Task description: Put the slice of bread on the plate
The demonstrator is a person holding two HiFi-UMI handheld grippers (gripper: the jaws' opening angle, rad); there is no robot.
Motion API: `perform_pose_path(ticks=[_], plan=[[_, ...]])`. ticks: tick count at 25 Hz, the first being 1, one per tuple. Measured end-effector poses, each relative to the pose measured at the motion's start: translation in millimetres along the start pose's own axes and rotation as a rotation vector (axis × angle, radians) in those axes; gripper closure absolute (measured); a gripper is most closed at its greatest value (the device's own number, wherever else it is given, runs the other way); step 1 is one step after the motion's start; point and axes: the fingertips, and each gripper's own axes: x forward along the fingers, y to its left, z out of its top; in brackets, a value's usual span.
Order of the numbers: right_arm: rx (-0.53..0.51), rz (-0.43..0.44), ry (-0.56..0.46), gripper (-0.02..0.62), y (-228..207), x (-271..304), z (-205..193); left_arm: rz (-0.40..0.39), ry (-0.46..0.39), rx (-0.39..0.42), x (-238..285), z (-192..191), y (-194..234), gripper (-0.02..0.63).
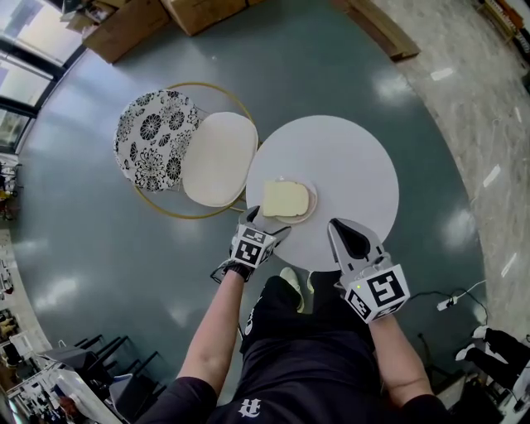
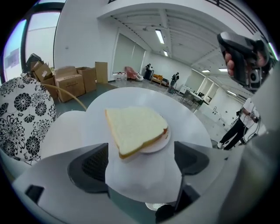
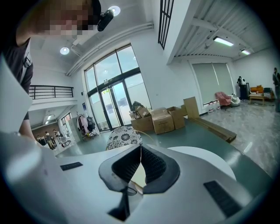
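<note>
A slice of white bread point(image 1: 286, 199) lies flat on a small white plate point(image 1: 313, 204) near the front left edge of the round white table point(image 1: 348, 166). In the left gripper view the bread point(image 2: 135, 129) overhangs the plate point(image 2: 161, 142) toward me. My left gripper point(image 1: 267, 225) hangs just in front of the bread with its jaws wide apart. Nothing is between its pads point(image 2: 94, 166). My right gripper point(image 1: 334, 224) is shut and empty over the table's near edge, right of the plate. Its tips point(image 3: 141, 151) meet.
A chair with a cream seat point(image 1: 219, 157) and a black-and-white floral back point(image 1: 157, 137) stands against the table's left side. Cardboard boxes point(image 1: 124, 25) and a wooden board point(image 1: 381, 29) lie on the floor farther off. A power strip point(image 1: 451, 300) lies at the right.
</note>
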Motion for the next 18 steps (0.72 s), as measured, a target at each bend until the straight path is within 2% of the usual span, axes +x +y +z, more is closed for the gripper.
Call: perform_pose_path(ticks=[5, 8, 14, 18], plan=[[-0.009, 0.014, 0.004, 0.589, 9, 2, 5, 0.019, -0.050, -0.049, -31, 6, -1, 0.147], [-0.015, 0.018, 0.003, 0.589, 14, 4, 15, -0.011, -0.105, -0.057, -60, 26, -15, 0.147], [-0.027, 0.026, -0.010, 0.589, 33, -6, 44, -0.117, -0.246, 0.007, -133, 90, -71, 0.149], [-0.045, 0.030, -0.025, 0.589, 46, -16, 66, -0.144, -0.328, 0.061, -180, 127, -105, 0.150]])
